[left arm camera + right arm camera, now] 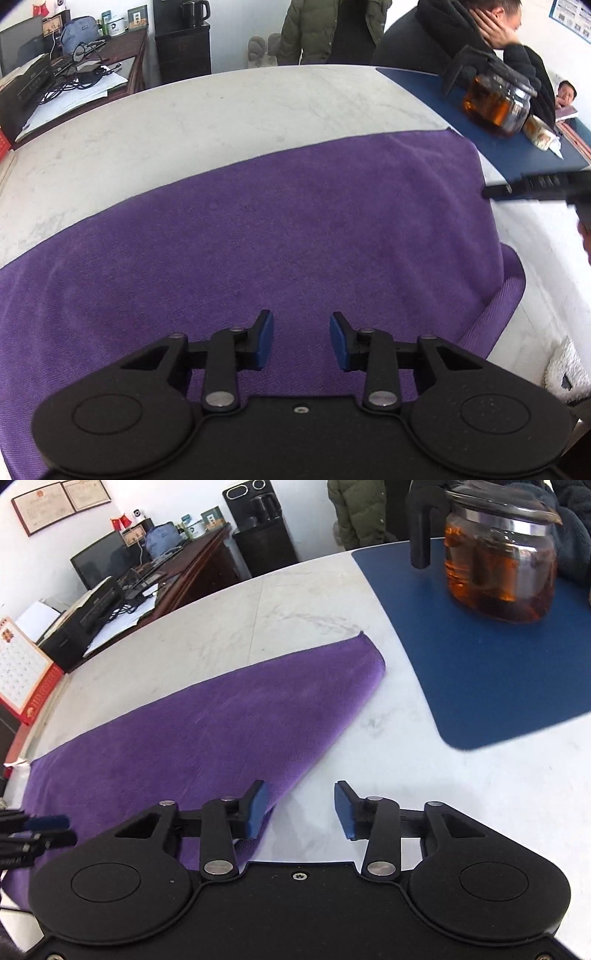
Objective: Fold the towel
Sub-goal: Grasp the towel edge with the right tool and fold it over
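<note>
Nothing is gripped by the left gripper (301, 341): its jaws are parted, empty, held above the purple towel (258, 229). The right gripper (301, 812) is likewise parted and empty over the towel's near edge. The towel lies folded on the white table (221, 107), probably awaiting another fold.

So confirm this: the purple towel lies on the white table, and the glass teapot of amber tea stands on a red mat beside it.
Not quite. The mat under the glass teapot is blue, not red, as the right wrist view shows. The rest holds: the purple towel lies on the white table, and the teapot holds amber tea.
</note>
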`<control>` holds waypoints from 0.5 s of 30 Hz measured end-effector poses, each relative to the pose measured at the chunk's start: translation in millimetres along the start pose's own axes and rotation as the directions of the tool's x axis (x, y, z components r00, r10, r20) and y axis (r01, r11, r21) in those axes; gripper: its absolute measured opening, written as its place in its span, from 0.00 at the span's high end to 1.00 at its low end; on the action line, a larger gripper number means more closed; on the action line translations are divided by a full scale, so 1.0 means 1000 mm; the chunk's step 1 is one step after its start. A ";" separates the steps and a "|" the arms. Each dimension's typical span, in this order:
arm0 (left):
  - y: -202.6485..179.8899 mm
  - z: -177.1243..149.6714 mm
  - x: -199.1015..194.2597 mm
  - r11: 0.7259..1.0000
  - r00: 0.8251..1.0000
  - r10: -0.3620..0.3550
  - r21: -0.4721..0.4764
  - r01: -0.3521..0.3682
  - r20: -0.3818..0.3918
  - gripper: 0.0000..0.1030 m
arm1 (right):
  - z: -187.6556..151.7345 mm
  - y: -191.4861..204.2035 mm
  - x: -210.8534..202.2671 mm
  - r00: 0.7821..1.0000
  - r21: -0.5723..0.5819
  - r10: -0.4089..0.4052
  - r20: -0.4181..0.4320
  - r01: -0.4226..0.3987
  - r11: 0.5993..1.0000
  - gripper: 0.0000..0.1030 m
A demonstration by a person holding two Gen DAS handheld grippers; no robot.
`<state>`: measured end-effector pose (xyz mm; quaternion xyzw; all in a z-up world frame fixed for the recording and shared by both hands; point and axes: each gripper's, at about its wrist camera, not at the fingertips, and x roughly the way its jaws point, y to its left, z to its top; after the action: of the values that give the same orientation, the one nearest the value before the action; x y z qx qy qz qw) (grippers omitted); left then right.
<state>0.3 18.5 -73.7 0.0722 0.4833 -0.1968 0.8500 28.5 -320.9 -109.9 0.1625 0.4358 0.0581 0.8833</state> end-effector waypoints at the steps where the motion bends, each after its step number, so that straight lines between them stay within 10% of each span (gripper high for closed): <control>1: -0.001 -0.001 0.001 1.000 1.000 0.005 0.006 -0.005 -0.006 0.69 | 0.005 0.003 0.008 1.000 0.000 -0.003 0.009 0.003 1.000 0.68; 9: 0.001 -0.004 0.001 1.000 1.000 0.001 0.008 -0.001 -0.001 0.69 | 0.027 0.020 0.027 1.000 -0.081 -0.029 -0.006 0.029 0.996 0.93; 15: -0.001 -0.005 0.001 1.000 1.000 -0.002 0.019 0.002 -0.002 0.69 | 0.040 0.061 0.026 0.999 -0.200 0.027 0.041 -0.018 0.980 0.94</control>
<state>-3.3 19.3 -76.9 0.0799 0.4822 -0.2022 0.8487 78.1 -266.9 -85.7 0.0794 0.4066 0.1080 0.9037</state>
